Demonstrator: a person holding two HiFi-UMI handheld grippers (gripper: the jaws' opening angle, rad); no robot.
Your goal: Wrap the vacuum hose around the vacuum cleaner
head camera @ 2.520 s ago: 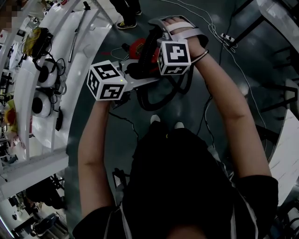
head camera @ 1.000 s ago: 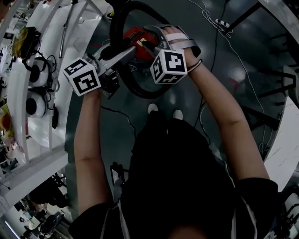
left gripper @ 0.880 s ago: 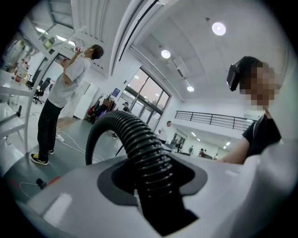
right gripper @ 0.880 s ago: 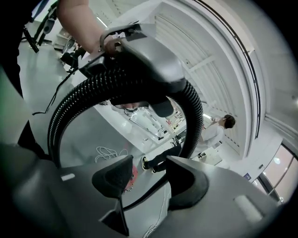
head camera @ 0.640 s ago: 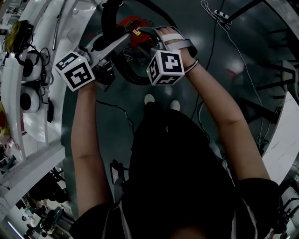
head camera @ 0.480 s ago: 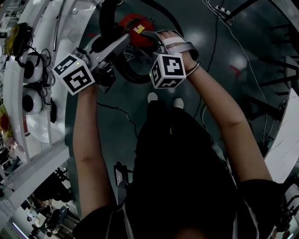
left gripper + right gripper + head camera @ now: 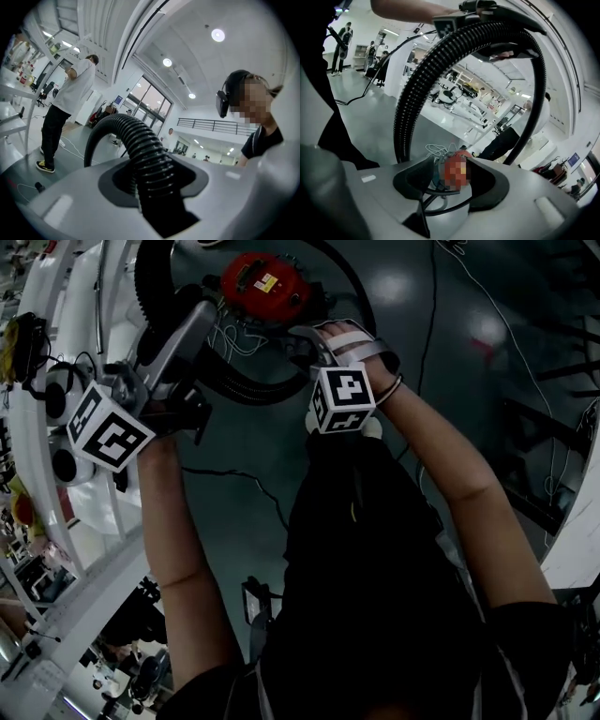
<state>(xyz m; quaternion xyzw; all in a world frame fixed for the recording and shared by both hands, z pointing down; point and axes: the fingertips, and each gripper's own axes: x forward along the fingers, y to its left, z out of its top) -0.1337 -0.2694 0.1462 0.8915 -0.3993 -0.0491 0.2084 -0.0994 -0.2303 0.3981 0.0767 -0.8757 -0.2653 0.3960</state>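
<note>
- The left gripper point(image 7: 150, 187) is clamped on the ribbed black hose point(image 7: 140, 145), which runs up between its jaws and curves over to the left.
- The right gripper point(image 7: 450, 187) has its jaws spread and grips nothing. It tilts down toward the red vacuum cleaner point(image 7: 457, 173), which shows through the gap.
- In the head view, the left gripper point(image 7: 187, 320) holds the hose point(image 7: 150, 277) up in a wide loop.
- From above, the loop rings the vacuum cleaner point(image 7: 265, 285) on the grey floor point(image 7: 422, 296), and the right gripper point(image 7: 305, 334) is just beside it.
</note>
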